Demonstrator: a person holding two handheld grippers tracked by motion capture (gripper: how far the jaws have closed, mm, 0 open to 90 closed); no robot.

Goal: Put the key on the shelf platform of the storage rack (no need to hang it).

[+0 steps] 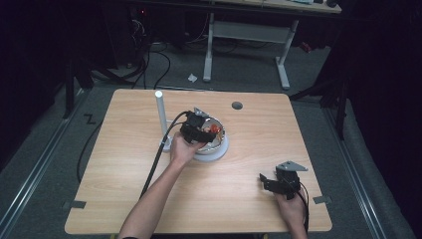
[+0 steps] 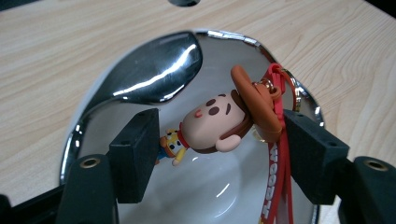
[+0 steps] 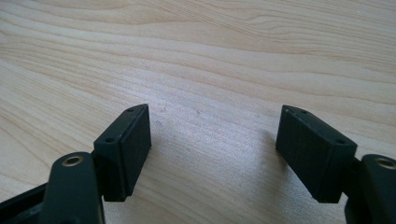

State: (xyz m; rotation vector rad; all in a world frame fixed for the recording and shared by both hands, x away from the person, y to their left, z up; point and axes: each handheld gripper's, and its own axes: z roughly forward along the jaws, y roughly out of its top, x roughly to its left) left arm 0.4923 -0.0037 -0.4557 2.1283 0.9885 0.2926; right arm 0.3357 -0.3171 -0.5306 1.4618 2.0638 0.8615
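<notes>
A cowboy keychain [image 2: 219, 123], light and rubbery, lay in the steel bowl [image 2: 140, 79] between the left hand-held gripper's [image 2: 224, 149] wide-spread jaws, its big head the likeliest hold.

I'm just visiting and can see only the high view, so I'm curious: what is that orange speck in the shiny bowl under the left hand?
Observer: The left gripper view shows a small rubbery cowboy figure with a brown hat, lying in the shiny metal bowl.
Operator: Is anything attached to it?
Observer: Yes, a red strap runs from the hat, through a metal ring.
Operator: Has the left claw grabbed it?
Observer: Not yet. The left claw is open, with one jaw on either side of the figure.
Operator: And the right claw?
Observer: The right claw is open too, with bare pale wooden table between its jaws.
</notes>
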